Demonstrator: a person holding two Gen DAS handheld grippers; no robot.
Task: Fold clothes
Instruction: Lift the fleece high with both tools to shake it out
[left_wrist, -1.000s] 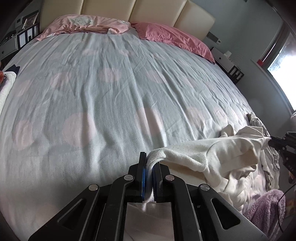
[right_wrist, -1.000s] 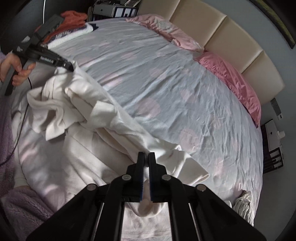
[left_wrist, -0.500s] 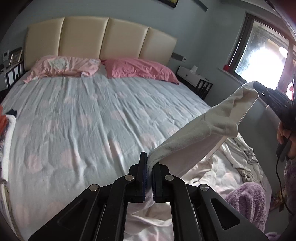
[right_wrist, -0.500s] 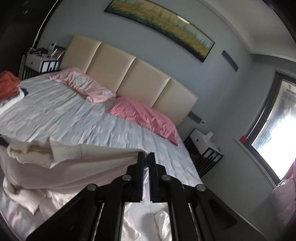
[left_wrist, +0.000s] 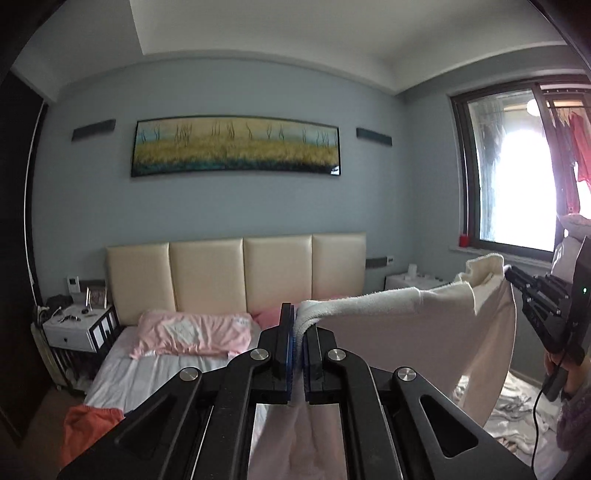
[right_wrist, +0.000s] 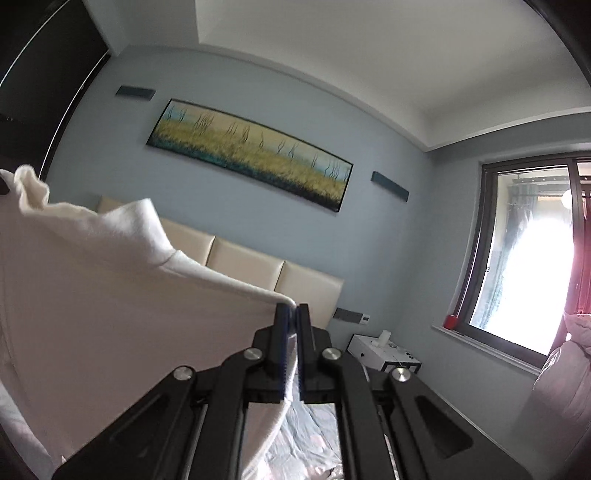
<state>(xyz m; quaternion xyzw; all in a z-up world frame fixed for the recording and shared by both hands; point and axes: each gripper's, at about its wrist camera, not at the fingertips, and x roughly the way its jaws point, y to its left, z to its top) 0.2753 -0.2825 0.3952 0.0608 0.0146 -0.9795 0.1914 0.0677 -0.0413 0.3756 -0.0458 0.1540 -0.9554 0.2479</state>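
Observation:
A cream white garment (left_wrist: 417, 332) hangs stretched in the air between my two grippers, high above the bed (left_wrist: 147, 373). My left gripper (left_wrist: 298, 325) is shut on one top corner of it. In the left wrist view the right gripper (left_wrist: 511, 277) holds the other corner at the far right, with a hand below it. In the right wrist view my right gripper (right_wrist: 292, 314) is shut on the garment (right_wrist: 92, 295), which spreads away to the left and hides most of the bed. Both grippers point about level toward the headboard wall.
A beige padded headboard (left_wrist: 240, 273) and pink pillows (left_wrist: 192, 336) lie ahead. A white nightstand (left_wrist: 77, 332) stands left, another (right_wrist: 384, 354) right under the window (left_wrist: 517, 166). Orange clothing (left_wrist: 88, 424) lies at the bed's left edge, crumpled white clothes (left_wrist: 517, 406) at the right.
Both grippers rose high off the bed and tilted up to level. The garment came up with them and now hangs spread between them instead of lying bunched on the sheet.

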